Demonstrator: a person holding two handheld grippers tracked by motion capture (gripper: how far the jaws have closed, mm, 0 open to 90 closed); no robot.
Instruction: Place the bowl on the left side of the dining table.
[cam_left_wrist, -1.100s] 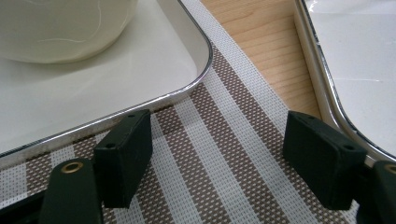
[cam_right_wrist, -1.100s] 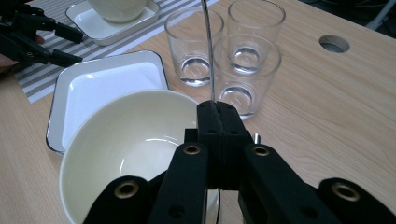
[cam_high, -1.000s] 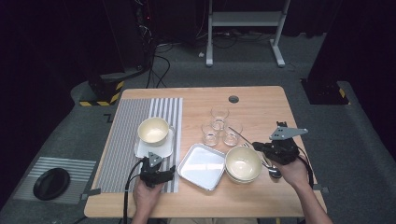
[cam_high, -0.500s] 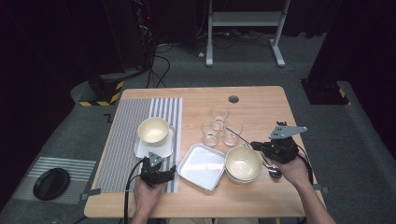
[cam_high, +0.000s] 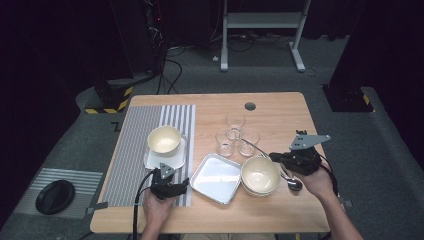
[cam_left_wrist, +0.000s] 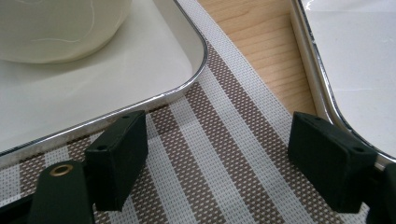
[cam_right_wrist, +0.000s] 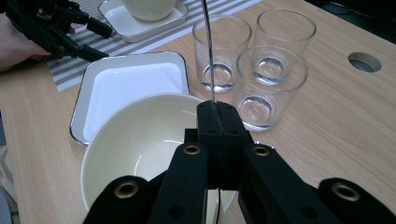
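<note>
Utensil: thin metal strip seen edge-on, spoon or fork I can't tell. It's clamped in the right claw and sticks out over the near cream bowl toward the three glasses. The jaws are fully clenched on it.

Left claw: released. Its jaws have just been opening, with nothing between them but the striped mat. It sits at the near corner of the small tray, pads clear of the rim.

Looks done:
- Small tray is on the mat with a cream bowl on it.

Looks left:
- Held utensil isn't set down yet.
- Near bowl looks like a stack of two on bare surface.
- Second tray lies empty between mat and stack.
- Glasses are grouped mid-surface.
- A spoon lies just right of the stack.

My read: early to mid way, one place laid and the rest unsorted.
</note>
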